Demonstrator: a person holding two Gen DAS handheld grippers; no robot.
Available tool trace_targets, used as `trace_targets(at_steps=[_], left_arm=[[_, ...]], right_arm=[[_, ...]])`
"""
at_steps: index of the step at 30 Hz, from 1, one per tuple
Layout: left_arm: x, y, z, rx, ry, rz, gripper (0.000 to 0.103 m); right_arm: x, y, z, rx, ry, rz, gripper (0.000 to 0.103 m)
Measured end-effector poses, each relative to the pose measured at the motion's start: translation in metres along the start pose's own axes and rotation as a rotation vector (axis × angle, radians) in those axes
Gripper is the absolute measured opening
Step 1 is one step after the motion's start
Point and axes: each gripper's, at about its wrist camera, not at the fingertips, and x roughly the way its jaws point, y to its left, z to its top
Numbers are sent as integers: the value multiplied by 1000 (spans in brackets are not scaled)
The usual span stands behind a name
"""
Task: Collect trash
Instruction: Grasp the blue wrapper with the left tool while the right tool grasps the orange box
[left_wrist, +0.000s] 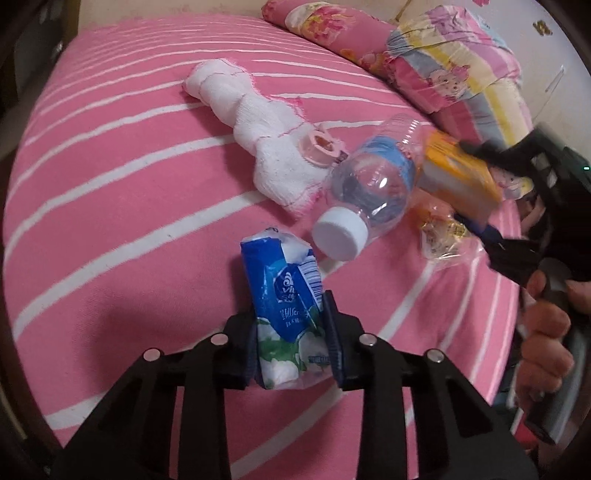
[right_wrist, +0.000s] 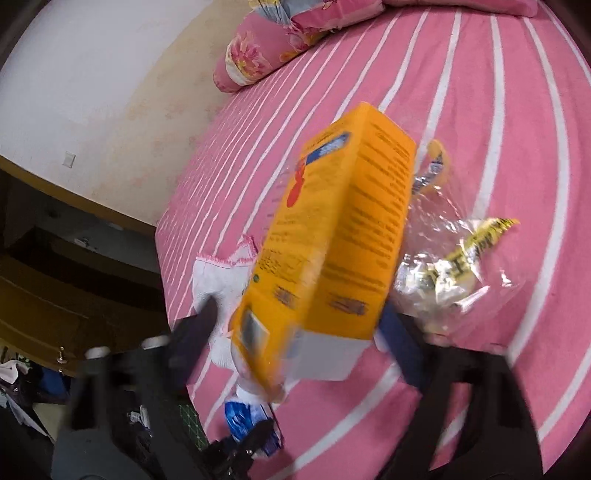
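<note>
Trash pickup underway: my left hand-held gripper (left_wrist: 291, 343) clamps a tissue pack (left_wrist: 284, 310), my right hand-held gripper (right_wrist: 295, 332) grips an orange box (right_wrist: 332, 236); next, carry both to a bin.

Glossy crinkled plastic tissue pack (left_wrist: 286, 314); clear smooth plastic bottle (left_wrist: 373, 184); matt orange cardboard box (right_wrist: 332, 236); rough towelling bed cover (left_wrist: 110, 221).

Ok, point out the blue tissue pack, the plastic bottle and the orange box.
blue tissue pack (left_wrist: 286, 295), left wrist view, on its blue front.
plastic bottle (left_wrist: 373, 188), left wrist view, on its clear body.
orange box (right_wrist: 343, 229), right wrist view, on its printed side.
</note>
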Motion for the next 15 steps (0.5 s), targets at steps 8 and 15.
trace_targets(at_steps=[8,15], left_arm=[[-9,-1,-6,-83,0,-166,25],[-38,-17,-26,-75,-31,-247,25]], right_arm=[[-27,-6,-15,3,-34,64,41],[-80,-1,-48,-48,-52,99,41]])
